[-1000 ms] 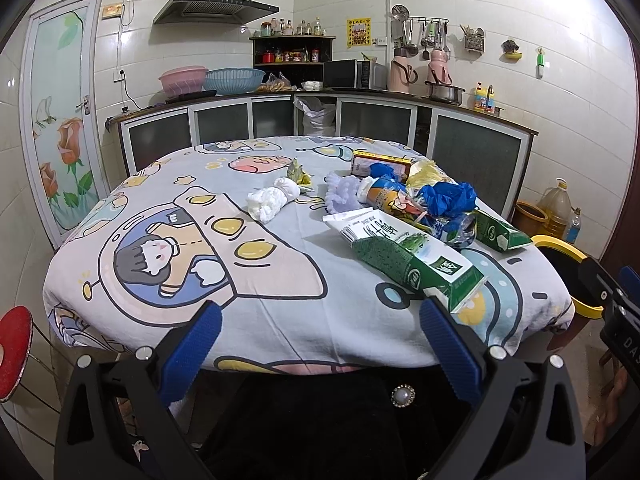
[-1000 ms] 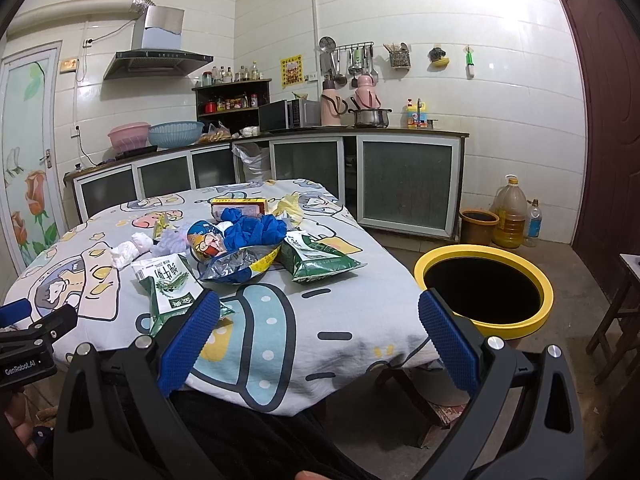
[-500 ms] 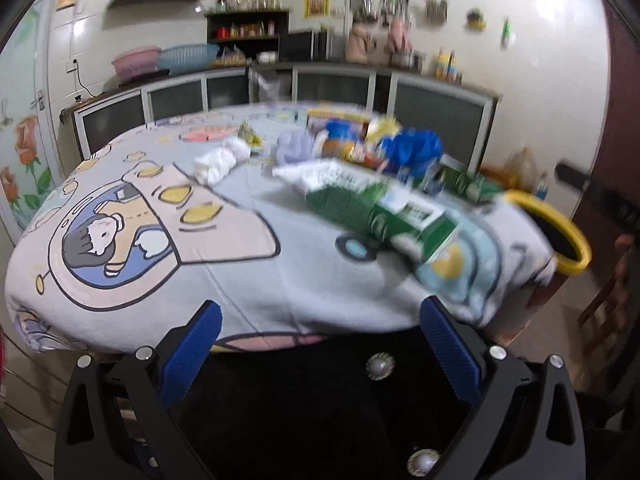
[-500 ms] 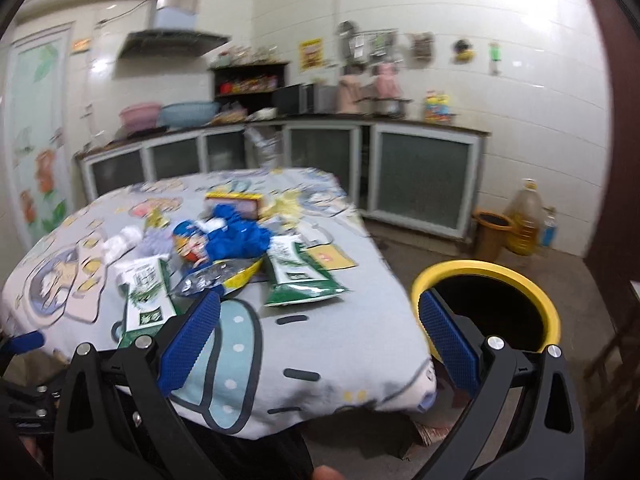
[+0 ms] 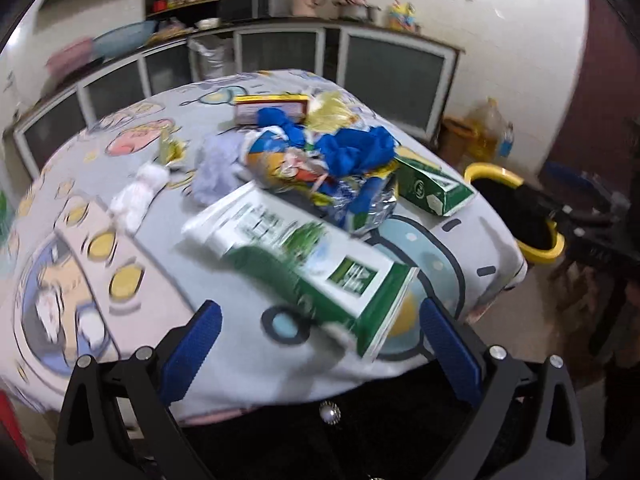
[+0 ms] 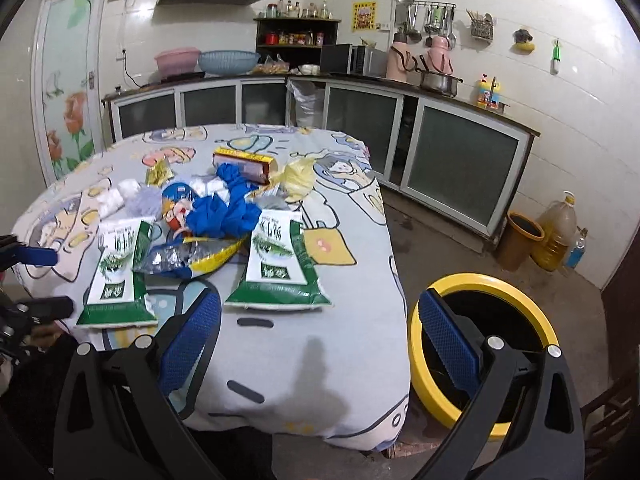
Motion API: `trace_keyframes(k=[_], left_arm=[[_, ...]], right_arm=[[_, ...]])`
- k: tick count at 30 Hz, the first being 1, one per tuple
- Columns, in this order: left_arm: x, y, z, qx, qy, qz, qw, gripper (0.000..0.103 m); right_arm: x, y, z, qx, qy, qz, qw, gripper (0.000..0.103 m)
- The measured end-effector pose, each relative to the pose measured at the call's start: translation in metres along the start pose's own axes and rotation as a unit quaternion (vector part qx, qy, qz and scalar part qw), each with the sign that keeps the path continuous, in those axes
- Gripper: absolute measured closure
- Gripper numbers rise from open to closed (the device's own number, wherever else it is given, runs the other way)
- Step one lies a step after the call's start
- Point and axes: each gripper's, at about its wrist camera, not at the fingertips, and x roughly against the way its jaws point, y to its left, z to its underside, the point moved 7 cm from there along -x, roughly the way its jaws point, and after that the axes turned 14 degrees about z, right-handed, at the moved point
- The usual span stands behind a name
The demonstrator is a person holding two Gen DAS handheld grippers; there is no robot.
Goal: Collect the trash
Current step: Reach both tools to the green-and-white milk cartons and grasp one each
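Both of your grippers are empty, so this looks like the approach, with nothing picked up yet. Your left gripper has its jaws spread wide and holds nothing; low in the left view, the near green and white packet lies on the table just ahead of the blue pads. That view is blurred, so I can't judge the gap to the packet finely. Your right gripper is just as wide open and bare, hanging over the table's near edge in the lower middle of its frame. The trash sits in a heap at centre left of the right view: a second green packet, a foil snack bag, a blue glove, a yellow bag and a flat box behind. The yellow bin stands on the floor at lower right, just beside the table. Next, I'd say, bring the left jaws down around the near packet's edge, close, then carry it across to the bin.
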Motion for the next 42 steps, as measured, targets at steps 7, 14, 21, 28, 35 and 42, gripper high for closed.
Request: trace_keyframes(k=[7,14,21,28,35,42], left_arm=[[-0.024,0.029,-0.031,0.095,0.051,0.027,0.9938,0.007],[-0.048,0.069,-0.040,0.198,0.113,0.039,0.9728,0.007],[-0.075,0.081,-0.043,0.254,0.157,0.039,0.9536,0.007],[-0.089,0.088,-0.043,0.273,0.171,0.037,0.9461,0.007],[-0.102,0.089,-0.046,0.268,0.187,0.031,0.9445,0.007],[-0.108,0.091,-0.046,0.257,0.188,0.039,0.9471,0.007]], right_arm=[[-0.005,-0.017,-0.004,-0.019,0.008,-0.010,1.000,0.008],[-0.010,-0.015,-0.005,0.013,-0.002,-0.018,1.000,0.008],[-0.042,0.016,-0.011,0.068,0.037,-0.095,0.992,0.008],[-0.063,0.051,-0.009,0.116,0.081,-0.162,0.977,0.008],[-0.097,0.065,-0.006,0.128,0.133,-0.158,0.970,0.008],[-0.128,0.075,0.003,0.121,0.186,-0.167,0.961,0.008]])
